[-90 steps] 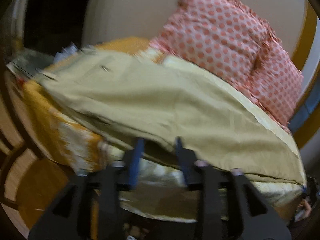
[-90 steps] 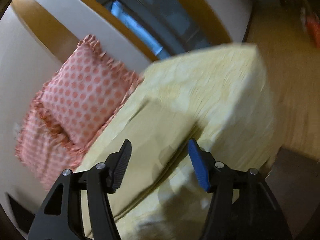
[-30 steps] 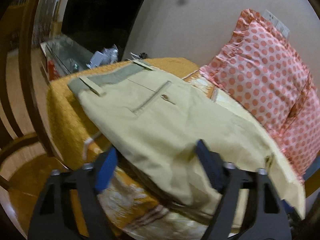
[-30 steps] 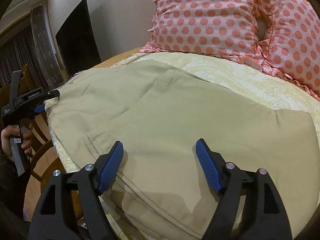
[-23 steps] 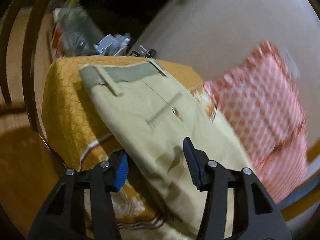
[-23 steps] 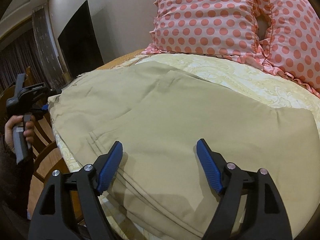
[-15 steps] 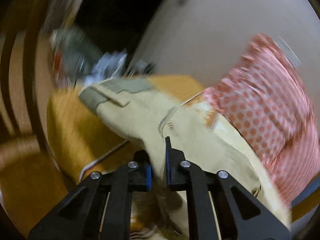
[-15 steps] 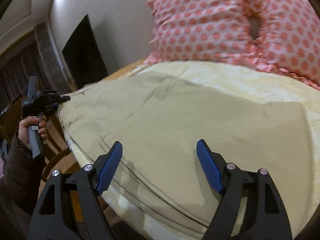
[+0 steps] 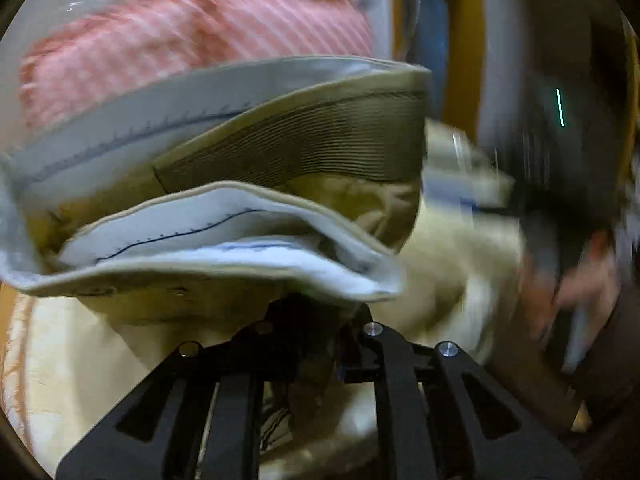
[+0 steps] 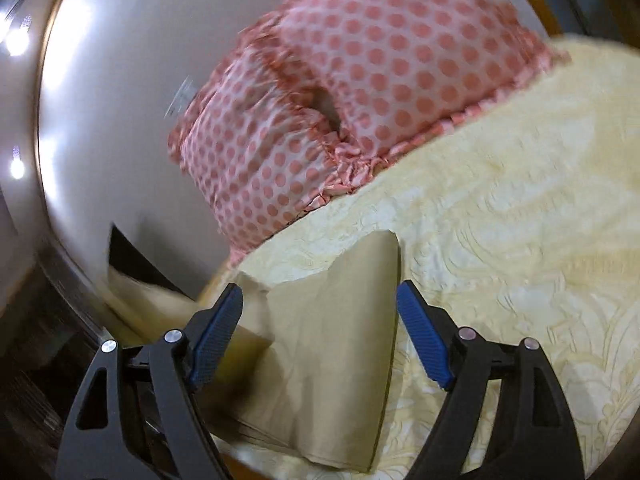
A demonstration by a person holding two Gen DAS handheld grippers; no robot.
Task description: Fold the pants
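The beige pants point(image 9: 280, 168) fill the left wrist view, waistband end lifted and gaping, with the pale lining point(image 9: 192, 232) showing. My left gripper point(image 9: 316, 320) is shut on a fold of the pants, fingertips hidden under the cloth. In the right wrist view the leg end of the pants point(image 10: 332, 340) lies flat on the cream bedspread point(image 10: 520, 220), its hem toward the pillows. My right gripper point(image 10: 318, 340) is open, its blue pads point(image 10: 424, 344) on either side of the leg end, just above it.
Two pink polka-dot pillows point(image 10: 340, 92) lean against the wall at the head of the bed, blurred in the left wrist view point(image 9: 192, 40). The person's other hand and gripper handle point(image 9: 568, 280) show blurred at right. The bed's edge drops off at the lower left point(image 10: 132, 292).
My left gripper closed on the waist end of the pants and lifted it, swinging toward the right gripper. The right gripper stayed open and moved to the leg end.
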